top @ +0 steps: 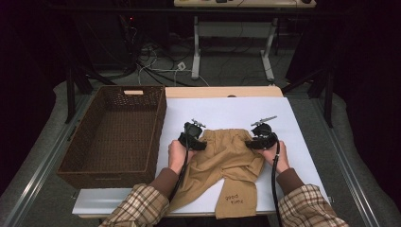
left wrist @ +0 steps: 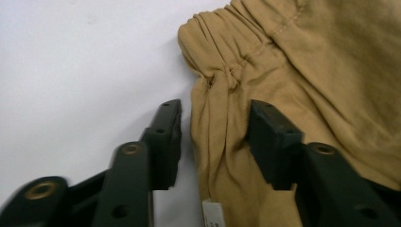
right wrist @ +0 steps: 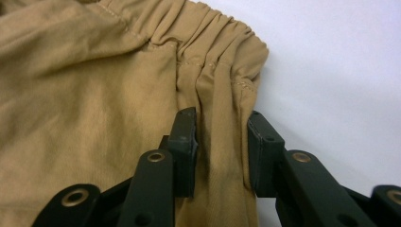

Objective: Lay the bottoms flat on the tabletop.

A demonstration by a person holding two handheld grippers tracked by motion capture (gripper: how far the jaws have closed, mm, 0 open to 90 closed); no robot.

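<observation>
While lying flat on the white sheet (top: 302, 142), tan shorts (top: 227, 156) sit between both tongs. Left gripper (left wrist: 215, 137): jaws apart, straddling the waistband's side edge, one pad clear of the cloth. Right gripper (right wrist: 221, 146): jaws pinching a fold at the opposite waistband corner. Wicker basket (top: 113, 132) out beyond the left gripper.

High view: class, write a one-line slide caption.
Two hand-held grippers, left gripper and right gripper, at the waistband corners of tan trousers beside a wicker basket.
</observation>
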